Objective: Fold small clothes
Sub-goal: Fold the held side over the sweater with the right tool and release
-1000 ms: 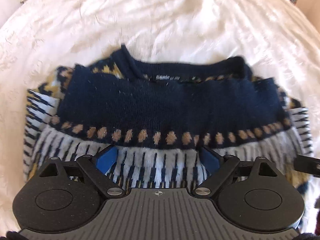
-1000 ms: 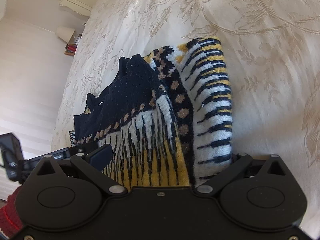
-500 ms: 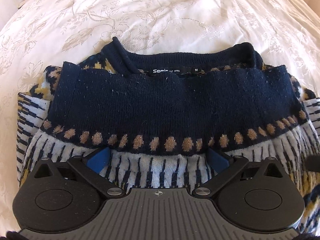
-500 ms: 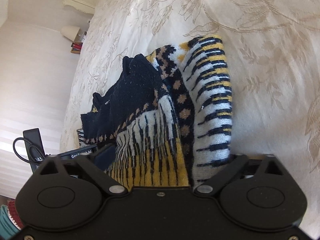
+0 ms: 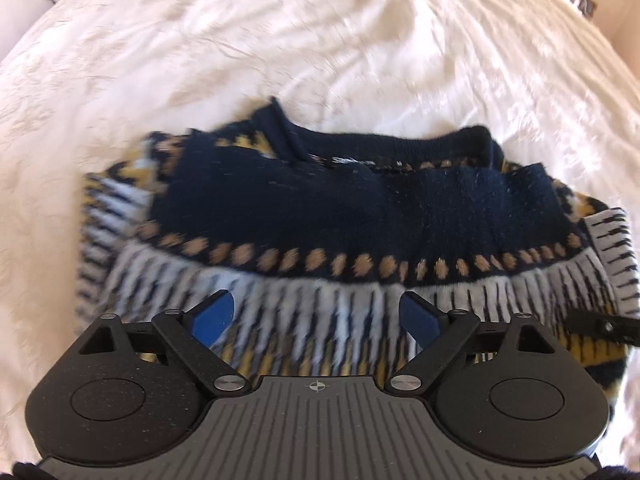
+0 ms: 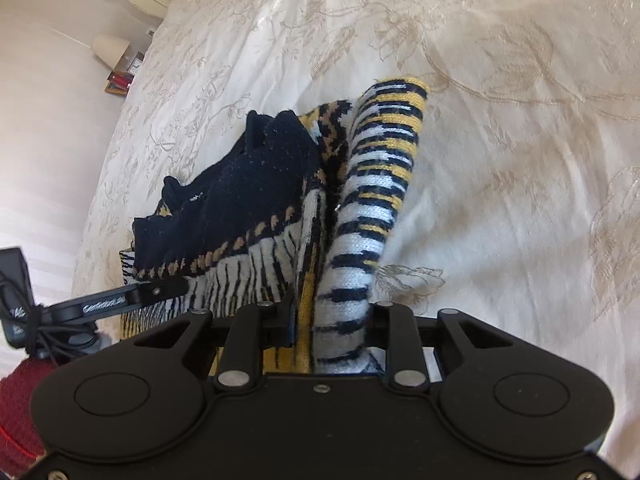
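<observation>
Now my right claw pinches the sweater's near edge on the bedspread; my left claw gapes wide, empty.

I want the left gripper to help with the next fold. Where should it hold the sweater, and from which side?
Probably the near folded edge of the sweater, taken from the front: the left gripper is open over it, while the right gripper pinches the striped side edge.

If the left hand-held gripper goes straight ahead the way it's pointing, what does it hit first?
Probably the sweater: the open left hand-held gripper already has its striped band between its fingers, though depth is unclear.
</observation>
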### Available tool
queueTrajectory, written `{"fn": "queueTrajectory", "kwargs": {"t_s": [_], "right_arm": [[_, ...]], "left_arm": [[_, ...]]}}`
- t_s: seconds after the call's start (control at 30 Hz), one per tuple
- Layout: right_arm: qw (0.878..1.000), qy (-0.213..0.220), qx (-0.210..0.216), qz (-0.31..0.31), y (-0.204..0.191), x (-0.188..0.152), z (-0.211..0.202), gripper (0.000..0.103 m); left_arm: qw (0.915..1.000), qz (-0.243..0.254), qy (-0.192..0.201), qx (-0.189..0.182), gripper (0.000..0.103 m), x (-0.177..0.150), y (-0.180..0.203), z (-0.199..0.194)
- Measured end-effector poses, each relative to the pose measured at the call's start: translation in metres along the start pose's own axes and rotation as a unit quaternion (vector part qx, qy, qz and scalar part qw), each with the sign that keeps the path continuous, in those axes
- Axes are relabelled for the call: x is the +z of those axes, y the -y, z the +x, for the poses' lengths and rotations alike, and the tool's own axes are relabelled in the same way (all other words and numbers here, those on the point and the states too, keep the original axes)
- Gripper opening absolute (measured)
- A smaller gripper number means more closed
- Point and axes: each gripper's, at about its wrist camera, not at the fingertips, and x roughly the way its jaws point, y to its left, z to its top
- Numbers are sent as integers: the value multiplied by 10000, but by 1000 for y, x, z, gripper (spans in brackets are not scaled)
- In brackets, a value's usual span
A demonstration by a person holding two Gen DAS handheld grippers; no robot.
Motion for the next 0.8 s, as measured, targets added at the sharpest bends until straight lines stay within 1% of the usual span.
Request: {"fn": "queueTrajectory", "kwargs": {"t_s": [0.17, 0.37, 0.57, 0.8], "right_arm": [[9998, 37, -182, -93, -20, -1, -4, 35], [9988, 67, -445, -170, -50, -1, -5, 34], [9979, 98, -600, -240, -89, -5, -6, 33], [9954, -18, -724, -620, -157, -9, 13, 33]], "left_arm": [[9998, -35, 202, 80, 90, -21, -33, -36], [9990, -292, 287, 174, 90, -52, -72, -66], [9978, -597, 268, 67, 90, -78, -115, -79], [9973, -674, 294, -47, 90, -93, -158, -88]]}}
